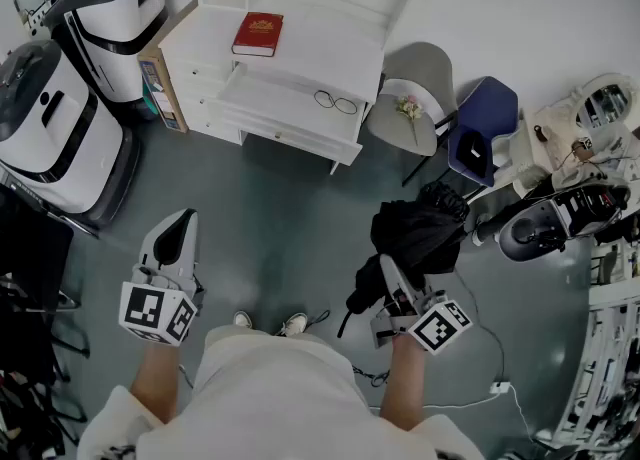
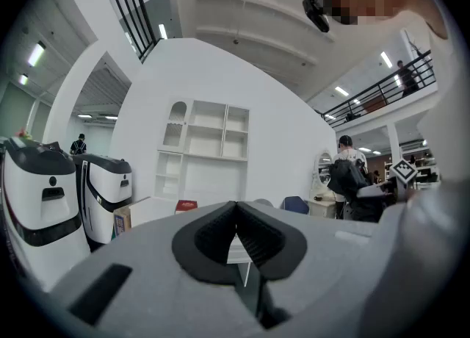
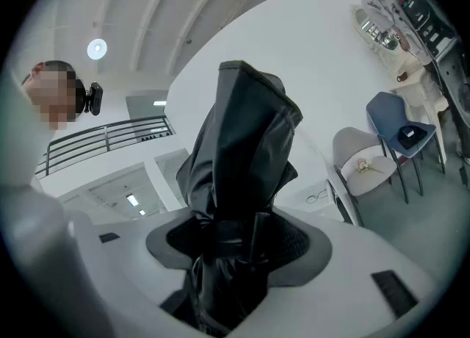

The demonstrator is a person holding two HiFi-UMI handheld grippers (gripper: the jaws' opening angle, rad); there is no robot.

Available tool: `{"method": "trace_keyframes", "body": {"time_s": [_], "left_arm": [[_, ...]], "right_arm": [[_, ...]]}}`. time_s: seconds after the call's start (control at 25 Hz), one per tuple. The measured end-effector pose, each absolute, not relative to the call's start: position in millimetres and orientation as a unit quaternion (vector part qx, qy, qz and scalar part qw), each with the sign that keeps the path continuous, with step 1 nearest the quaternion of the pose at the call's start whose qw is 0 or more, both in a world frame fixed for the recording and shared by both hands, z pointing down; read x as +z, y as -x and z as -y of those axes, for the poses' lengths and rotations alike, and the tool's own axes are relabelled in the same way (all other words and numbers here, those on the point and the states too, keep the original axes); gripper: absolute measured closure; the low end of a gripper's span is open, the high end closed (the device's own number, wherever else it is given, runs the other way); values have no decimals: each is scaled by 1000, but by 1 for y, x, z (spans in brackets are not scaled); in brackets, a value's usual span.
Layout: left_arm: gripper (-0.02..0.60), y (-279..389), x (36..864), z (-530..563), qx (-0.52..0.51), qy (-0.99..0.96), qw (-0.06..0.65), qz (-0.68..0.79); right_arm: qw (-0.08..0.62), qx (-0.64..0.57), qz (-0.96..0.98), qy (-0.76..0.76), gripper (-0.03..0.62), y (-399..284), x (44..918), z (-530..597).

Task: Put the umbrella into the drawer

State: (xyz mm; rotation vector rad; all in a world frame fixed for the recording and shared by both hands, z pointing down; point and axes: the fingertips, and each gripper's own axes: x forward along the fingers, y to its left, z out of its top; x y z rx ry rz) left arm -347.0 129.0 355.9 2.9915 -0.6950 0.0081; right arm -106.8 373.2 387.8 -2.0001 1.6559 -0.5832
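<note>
A folded black umbrella (image 1: 418,231) is gripped in my right gripper (image 1: 393,280), which is shut on its bundled fabric. In the right gripper view the umbrella (image 3: 241,145) stands up between the pads and hides what is beyond them. My left gripper (image 1: 178,238) hangs to the left over the grey floor, shut and holding nothing. In the left gripper view its pads (image 2: 253,237) meet. The white desk (image 1: 300,23) with drawers (image 1: 205,83) stands ahead at the top of the head view, well away from both grippers.
A red book (image 1: 258,34) lies on the desk and glasses (image 1: 338,102) on its lower board. A grey chair (image 1: 412,108) and a blue chair (image 1: 485,133) stand to the right. White machines (image 1: 60,118) and a cardboard box (image 1: 160,83) stand to the left. Cables (image 1: 480,388) trail on the floor.
</note>
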Motion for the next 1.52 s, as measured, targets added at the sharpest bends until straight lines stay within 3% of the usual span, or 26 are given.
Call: {"method": "trace_keyframes", "body": {"time_s": [0.96,1.24,1.52], "left_arm": [[566,305,369,-186,31,-969,32,243],[567,285,379,-157,26,-968,42,247],[567,220,383,-89,17,-972,43,231]], "right_arm": [[219,-169,-634,722,349,60,382,-419],[216,-182,-634,720,349,41,393,-391],[219,-179,-624,728,349,-20,390,-321]]}}
